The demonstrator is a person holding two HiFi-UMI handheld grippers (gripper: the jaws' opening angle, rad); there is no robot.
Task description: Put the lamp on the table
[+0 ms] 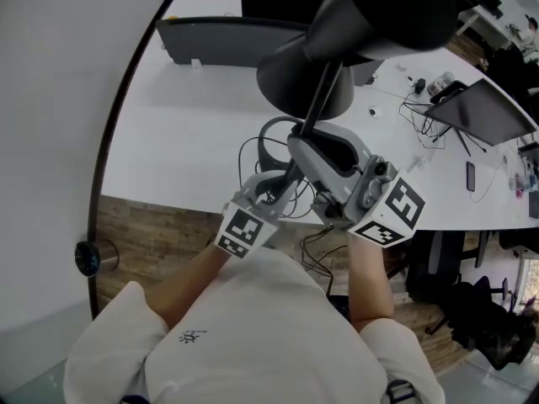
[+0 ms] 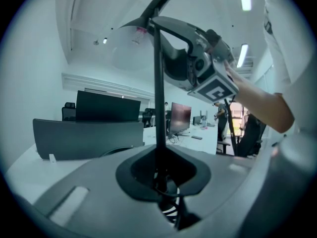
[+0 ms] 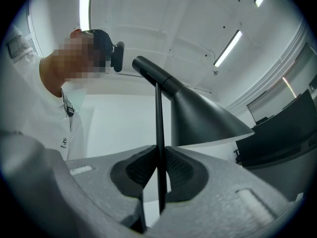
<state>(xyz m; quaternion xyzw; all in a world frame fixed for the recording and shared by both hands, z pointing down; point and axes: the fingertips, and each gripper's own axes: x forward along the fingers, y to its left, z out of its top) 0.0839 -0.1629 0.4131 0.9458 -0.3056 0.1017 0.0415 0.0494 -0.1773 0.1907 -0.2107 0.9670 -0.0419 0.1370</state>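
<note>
Black desk lamp [image 1: 370, 15] with a flared cone shade hangs in the air at 12 to 1 o'clock in the head view, lifted over the near edge of the wide white counter [image 1: 185, 133] and not resting on it. Its thin black stem [image 1: 318, 99] slants down toward 6 o'clock into both tools. The right claw [image 1: 313, 144] is clamped on the stem higher up, and the right gripper view shows its ribbed pads pressed on the rod [image 3: 159, 133] from both sides below the shade [image 3: 203, 118]. The left claw [image 1: 282, 181] grips the same stem lower down, at about 7 o'clock from the right one; in the left gripper view the stem [image 2: 157, 93] rises from between its nearly closed jaws. A black cable [image 1: 253, 154] loops at 9 o'clock of the claws. A dark flat monitor [image 1: 227, 40] stands on the counter at 11 o'clock.
</note>
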